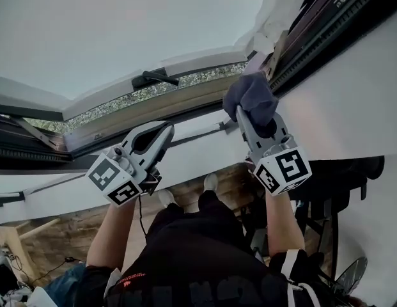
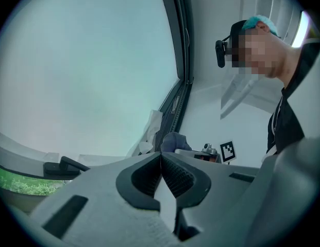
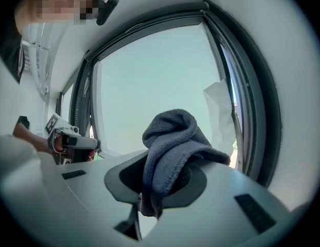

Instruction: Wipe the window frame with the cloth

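A grey-blue cloth bunches between the jaws of my right gripper, which is shut on it and held up by the dark window frame at the right. In the right gripper view the cloth drapes over the jaws, with the frame just beyond. My left gripper hangs lower to the left, below the window's lower rail; its jaws meet with nothing between them. The left gripper view also catches the cloth in the distance.
A black window handle sits on the sash. White crumpled paper or film hangs at the frame's upper corner. A white wall flanks the window on the right. Below are a wooden floor and my own legs.
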Demonstrator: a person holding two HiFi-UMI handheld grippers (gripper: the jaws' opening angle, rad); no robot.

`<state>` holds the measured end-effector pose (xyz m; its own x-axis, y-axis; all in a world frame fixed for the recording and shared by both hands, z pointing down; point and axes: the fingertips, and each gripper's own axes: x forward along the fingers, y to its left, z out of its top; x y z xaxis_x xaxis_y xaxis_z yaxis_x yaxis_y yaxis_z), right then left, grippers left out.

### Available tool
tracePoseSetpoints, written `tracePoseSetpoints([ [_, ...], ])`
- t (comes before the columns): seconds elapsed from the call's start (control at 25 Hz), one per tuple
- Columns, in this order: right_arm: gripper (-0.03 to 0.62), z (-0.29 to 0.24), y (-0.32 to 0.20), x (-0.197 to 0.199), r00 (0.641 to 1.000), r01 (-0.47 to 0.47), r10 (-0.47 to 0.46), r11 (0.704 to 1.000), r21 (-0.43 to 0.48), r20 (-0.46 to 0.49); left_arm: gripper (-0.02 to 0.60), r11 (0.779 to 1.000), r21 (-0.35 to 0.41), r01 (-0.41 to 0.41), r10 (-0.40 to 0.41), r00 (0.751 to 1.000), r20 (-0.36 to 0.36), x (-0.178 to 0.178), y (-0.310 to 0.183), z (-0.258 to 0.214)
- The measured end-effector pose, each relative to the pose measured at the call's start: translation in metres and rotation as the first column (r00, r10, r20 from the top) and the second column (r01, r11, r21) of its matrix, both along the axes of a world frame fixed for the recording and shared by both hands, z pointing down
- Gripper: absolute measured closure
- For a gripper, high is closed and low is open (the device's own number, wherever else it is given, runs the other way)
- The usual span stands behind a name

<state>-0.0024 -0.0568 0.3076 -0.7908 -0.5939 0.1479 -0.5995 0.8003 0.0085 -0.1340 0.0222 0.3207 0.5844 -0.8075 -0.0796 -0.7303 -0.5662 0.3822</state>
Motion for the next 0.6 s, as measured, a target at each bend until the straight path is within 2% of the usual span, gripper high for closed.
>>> tracePoseSetpoints([
  [0.4, 0.542, 0.005, 0.051, -0.031, 0.989, 0.148, -0.149, 0.989, -0.027, -0.009, 0.560, 0.996, 0.054, 0.068, -0.069, 0.997, 0.024, -0.010, 0.026, -0.027],
  [0.6, 0.542, 0.015, 0.062, -0.038, 0.983, 0.181, -0.182, 0.982, -0.061, -0.008, 0.560, 0.994, 0.071, 0.088, -0.090, 0.996, 0.028, -0.012, 0.036, -0.032],
])
